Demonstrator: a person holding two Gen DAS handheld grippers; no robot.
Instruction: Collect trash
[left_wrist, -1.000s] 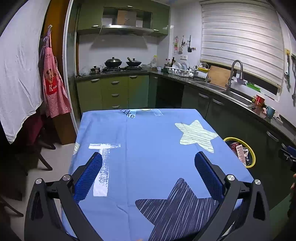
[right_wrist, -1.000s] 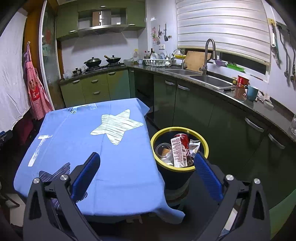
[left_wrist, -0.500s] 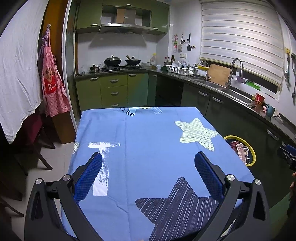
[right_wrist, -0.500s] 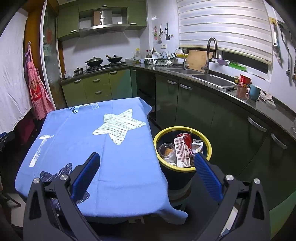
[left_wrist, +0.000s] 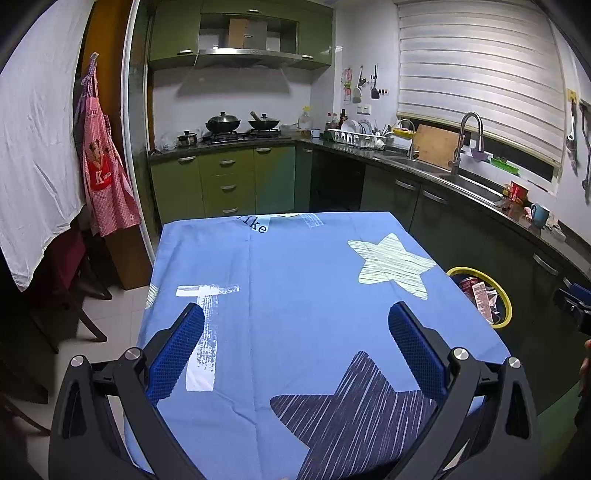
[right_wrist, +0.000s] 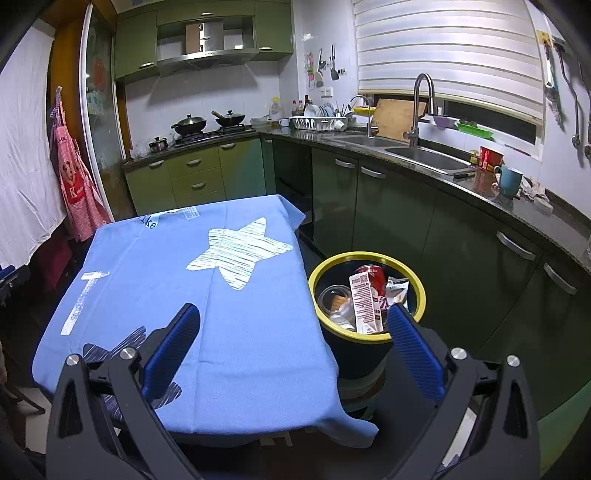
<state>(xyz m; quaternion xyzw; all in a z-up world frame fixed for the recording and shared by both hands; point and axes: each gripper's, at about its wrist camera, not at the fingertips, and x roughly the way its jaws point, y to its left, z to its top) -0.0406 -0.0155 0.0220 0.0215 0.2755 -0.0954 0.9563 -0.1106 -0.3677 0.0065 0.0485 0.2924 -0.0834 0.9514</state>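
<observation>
A black bin with a yellow rim (right_wrist: 369, 256) stands on the floor right of the table; it also shows in the left wrist view (left_wrist: 506, 301). In it lie a milk carton (right_wrist: 365, 304), a red can (right_wrist: 373, 275), a clear plastic cup (right_wrist: 334, 299) and a silver wrapper (right_wrist: 397, 286). My left gripper (left_wrist: 295, 317) is open and empty above the blue star-print tablecloth (left_wrist: 295, 280). My right gripper (right_wrist: 293, 317) is open and empty, over the table's right edge, its right finger (right_wrist: 413, 347) in front of the bin.
Green cabinets and a dark counter with a sink (right_wrist: 424, 155) run along the right and back. A stove with pans (right_wrist: 207, 127) is at the back. A red apron (left_wrist: 107, 184) and white cloth (left_wrist: 33, 147) hang at left, over a dark chair (left_wrist: 70, 295).
Both grippers stay open and empty. The views have shifted slightly: the table and bin sit a little further right in the right wrist view.
</observation>
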